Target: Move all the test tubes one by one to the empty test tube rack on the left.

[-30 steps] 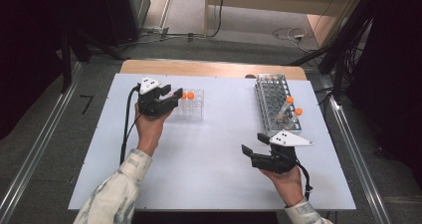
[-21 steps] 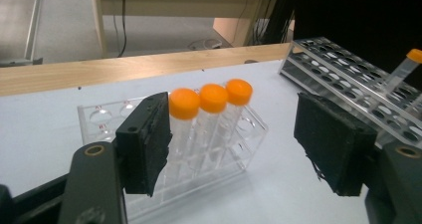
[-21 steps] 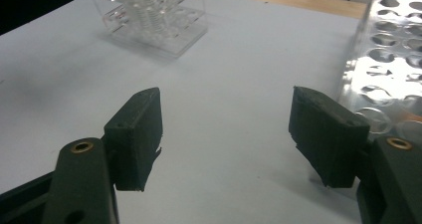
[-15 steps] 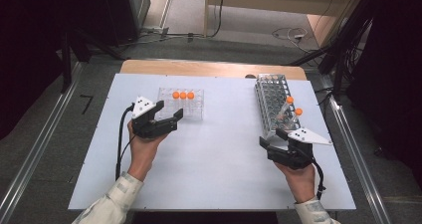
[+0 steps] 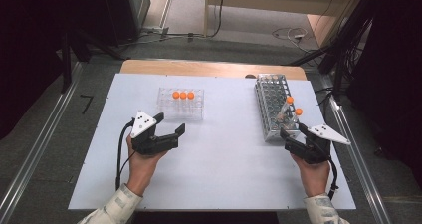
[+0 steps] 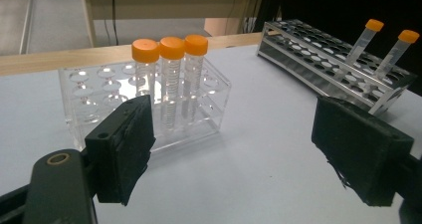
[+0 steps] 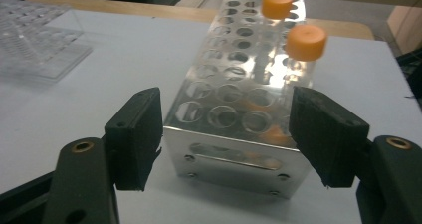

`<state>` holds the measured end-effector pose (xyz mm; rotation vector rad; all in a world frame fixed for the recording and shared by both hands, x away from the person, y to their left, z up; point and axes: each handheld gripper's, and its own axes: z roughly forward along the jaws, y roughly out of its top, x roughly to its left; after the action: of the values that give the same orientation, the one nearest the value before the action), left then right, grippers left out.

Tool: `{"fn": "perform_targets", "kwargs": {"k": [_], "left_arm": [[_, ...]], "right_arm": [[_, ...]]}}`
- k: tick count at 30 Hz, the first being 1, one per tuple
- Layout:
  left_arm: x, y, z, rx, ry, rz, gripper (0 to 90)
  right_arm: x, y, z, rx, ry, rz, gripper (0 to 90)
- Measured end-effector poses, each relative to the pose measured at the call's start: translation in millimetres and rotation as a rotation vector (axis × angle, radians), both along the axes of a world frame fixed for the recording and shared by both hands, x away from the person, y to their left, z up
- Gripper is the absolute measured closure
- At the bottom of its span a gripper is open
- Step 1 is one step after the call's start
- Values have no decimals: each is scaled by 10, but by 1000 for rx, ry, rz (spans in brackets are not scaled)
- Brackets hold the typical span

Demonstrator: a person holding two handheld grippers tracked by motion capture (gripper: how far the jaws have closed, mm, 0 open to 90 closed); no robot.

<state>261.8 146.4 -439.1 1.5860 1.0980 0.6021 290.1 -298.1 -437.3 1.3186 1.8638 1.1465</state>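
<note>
Left tool lets go at the clear rack, right tool lines up on the metal rack

The left tool (image 5: 169,126) has drawn back from the clear rack (image 5: 181,104), its jaws just opened and empty, leaving three orange-capped tubes (image 6: 171,74) standing in the back row. The right tool (image 5: 292,137) has moved up to the near end of the metal rack (image 5: 272,104), jaws apart and empty, facing the two leaning tubes (image 7: 293,40) left there. On the counter (image 5: 229,174), one of these looks next for transfer.
</note>
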Motion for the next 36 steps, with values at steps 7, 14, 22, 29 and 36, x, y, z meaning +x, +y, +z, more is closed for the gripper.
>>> {"fn": "perform_targets", "kwargs": {"k": [7,14,22,29,36], "left_arm": [[-26,-40,-23,-8,9,-27,171],[-28,-62,-32,-6,12,-39,178],[-25,-58,-38,-5,19,-32,173],[-23,-70,-47,0,20,-33,163],[-19,-74,-54,-1,26,-36,163]], "right_arm": [[199,-109,-57,-20,-11,-87,331],[373,-120,-142,-51,-11,-114,393],[487,-128,-174,-55,-21,-123,505],[522,-130,-191,-60,-17,-124,594],[527,-119,-201,-67,-14,-117,640]]}}
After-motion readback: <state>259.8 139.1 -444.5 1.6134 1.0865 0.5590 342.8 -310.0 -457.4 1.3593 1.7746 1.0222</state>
